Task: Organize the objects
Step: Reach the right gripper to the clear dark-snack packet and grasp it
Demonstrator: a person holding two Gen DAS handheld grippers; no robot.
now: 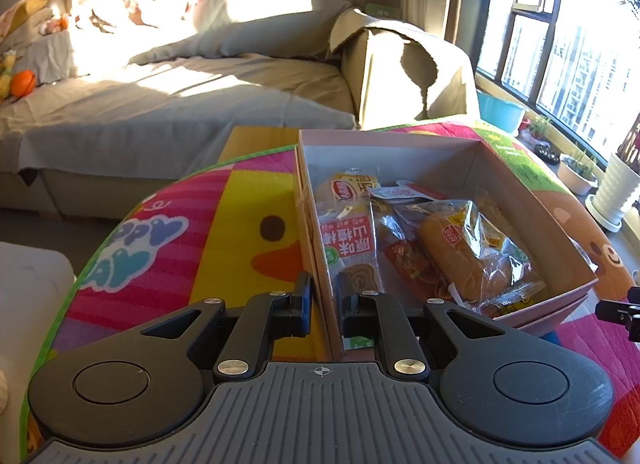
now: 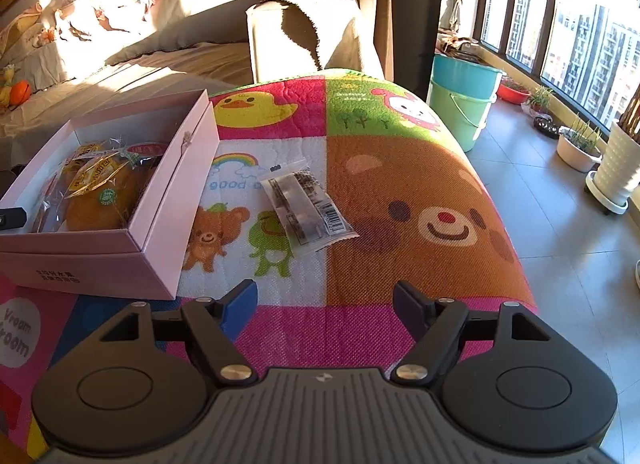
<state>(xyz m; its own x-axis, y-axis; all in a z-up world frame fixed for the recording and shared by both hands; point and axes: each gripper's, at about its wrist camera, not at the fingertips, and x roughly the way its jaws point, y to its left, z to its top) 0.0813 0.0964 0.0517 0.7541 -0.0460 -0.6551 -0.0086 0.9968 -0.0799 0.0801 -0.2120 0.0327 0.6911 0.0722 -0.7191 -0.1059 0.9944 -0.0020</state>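
A pink cardboard box (image 1: 516,188) stands open on the cartoon play mat (image 1: 240,216) and holds several wrapped bread and snack packs (image 1: 460,256). My left gripper (image 1: 326,310) is shut on the box's near left wall, one finger outside and one inside. In the right wrist view the same box (image 2: 160,200) sits at the left. A clear snack packet with a barcode (image 2: 306,206) lies flat on the mat to the right of the box. My right gripper (image 2: 326,304) hangs open above the mat, short of that packet, with nothing between its fingers.
A grey covered sofa (image 1: 180,96) runs behind the table. Blue and green buckets (image 2: 460,96) stand on the tiled floor at the right, with white plant pots (image 2: 616,168) along the window. The mat's right edge (image 2: 516,248) drops off to the floor.
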